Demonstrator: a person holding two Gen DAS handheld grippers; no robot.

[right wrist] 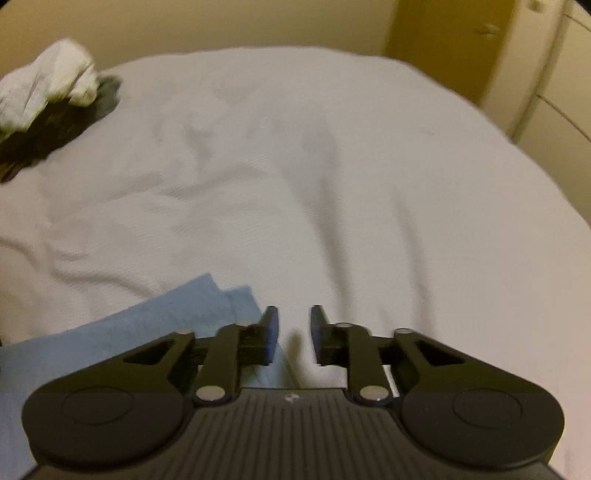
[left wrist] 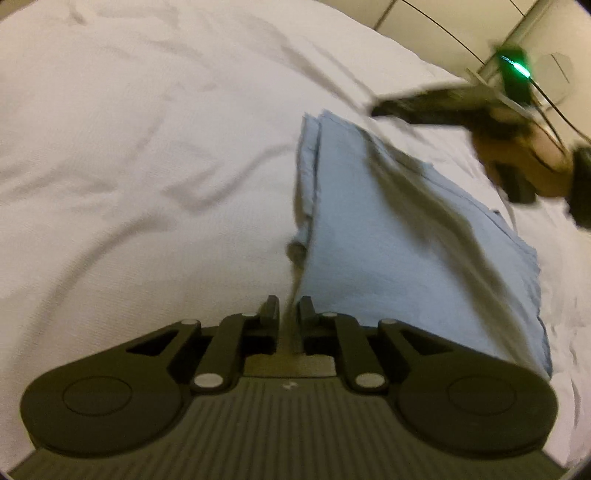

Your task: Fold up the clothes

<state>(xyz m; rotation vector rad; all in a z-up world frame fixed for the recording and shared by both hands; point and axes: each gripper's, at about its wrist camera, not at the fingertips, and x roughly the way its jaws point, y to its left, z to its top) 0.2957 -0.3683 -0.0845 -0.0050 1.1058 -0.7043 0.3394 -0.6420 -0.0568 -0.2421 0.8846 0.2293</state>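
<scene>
A light blue cloth (left wrist: 388, 240), folded into a long layered strip, lies on the white bed sheet (left wrist: 129, 166). My left gripper (left wrist: 289, 306) sits at the strip's near left edge, its fingers close together with the cloth's edge running up between them. In the left wrist view my right gripper (left wrist: 376, 109) hovers blurred above the cloth's far right side, held by a hand (left wrist: 517, 155). Seen from its own camera, the right gripper (right wrist: 293, 314) stands open over bare sheet (right wrist: 332, 184). A corner of the blue cloth (right wrist: 166, 310) lies just left of its left finger.
A heap of white and dark clothes (right wrist: 55, 92) sits at the bed's far left. Pale cabinet fronts (right wrist: 554, 92) and a yellowish wall (right wrist: 221, 26) border the bed. Black cables (left wrist: 554, 110) trail from the right gripper.
</scene>
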